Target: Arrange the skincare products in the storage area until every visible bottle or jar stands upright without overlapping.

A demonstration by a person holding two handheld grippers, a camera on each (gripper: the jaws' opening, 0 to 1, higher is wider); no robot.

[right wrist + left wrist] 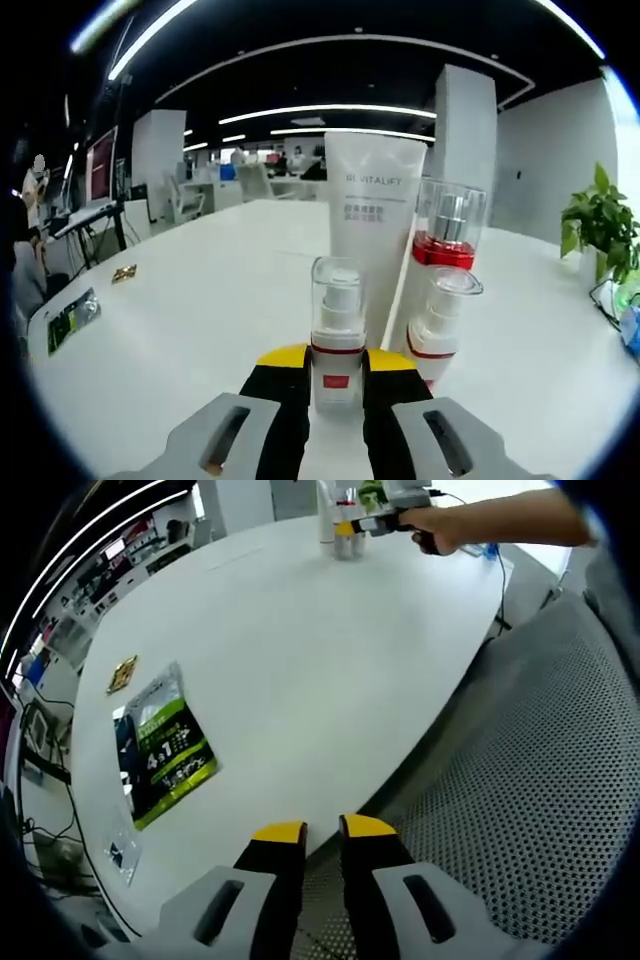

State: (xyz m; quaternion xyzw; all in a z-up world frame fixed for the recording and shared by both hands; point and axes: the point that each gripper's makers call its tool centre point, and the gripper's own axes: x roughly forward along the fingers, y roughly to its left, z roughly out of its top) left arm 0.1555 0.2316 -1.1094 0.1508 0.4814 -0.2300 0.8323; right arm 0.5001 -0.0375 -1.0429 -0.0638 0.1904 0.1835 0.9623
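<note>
A small pump bottle [337, 340] with a clear cap and a red band stands upright between the jaws of my right gripper [337, 362], which is shut on it. Close behind it stand a tall white tube [372, 225], a taller red-banded bottle [447, 225] and a second small pump bottle [436, 320], all upright. In the left gripper view the same cluster of products [345, 535] is at the table's far end, with the right gripper [385, 520] and a person's hand on it. My left gripper [322, 832] hovers over the near table edge, its jaws nearly together and holding nothing.
On the white table [300, 650] lie a green and black packet [165, 745], a small gold item [122, 673] and a small sachet [122, 852]. A grey mesh chair [540, 780] stands beside the table. A potted plant [600, 230] is at the far right.
</note>
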